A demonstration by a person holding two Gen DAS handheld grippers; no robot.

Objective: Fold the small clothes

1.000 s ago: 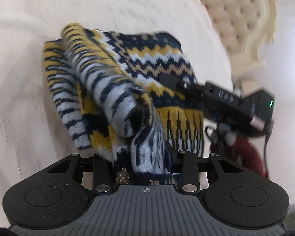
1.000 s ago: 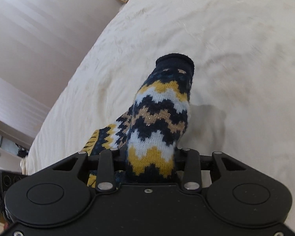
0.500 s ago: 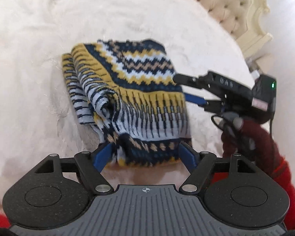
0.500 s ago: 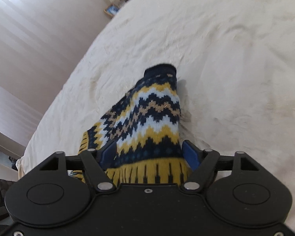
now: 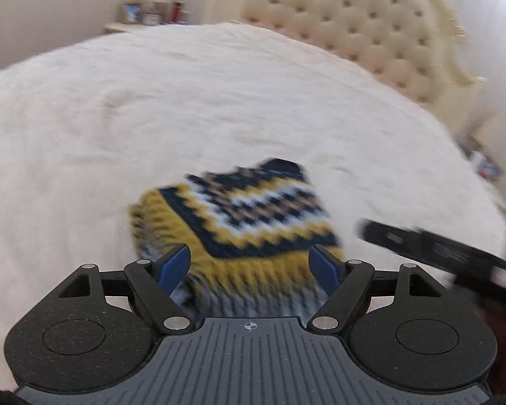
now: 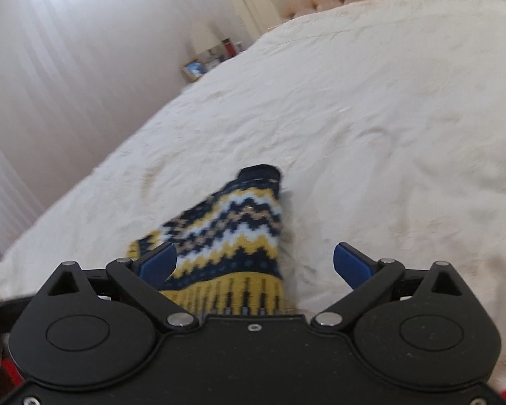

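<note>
Folded navy, yellow and white zigzag-knit garment released at lower centre of the cream bedspread.
Both the left gripper and right gripper had just been opened, nothing pinched; the springy knit could have unfolded if snagged during withdrawal.

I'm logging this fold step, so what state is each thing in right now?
Knitted sweater: folded into a compact bundle, lying on the bed, released.
Left tongs: open, jaws just opened; the sweater is between the pads, unpressed.
Right tongs: open wide, jaws just opened, nothing gripped.
Bedspread: spread out, lightly wrinkled.
</note>
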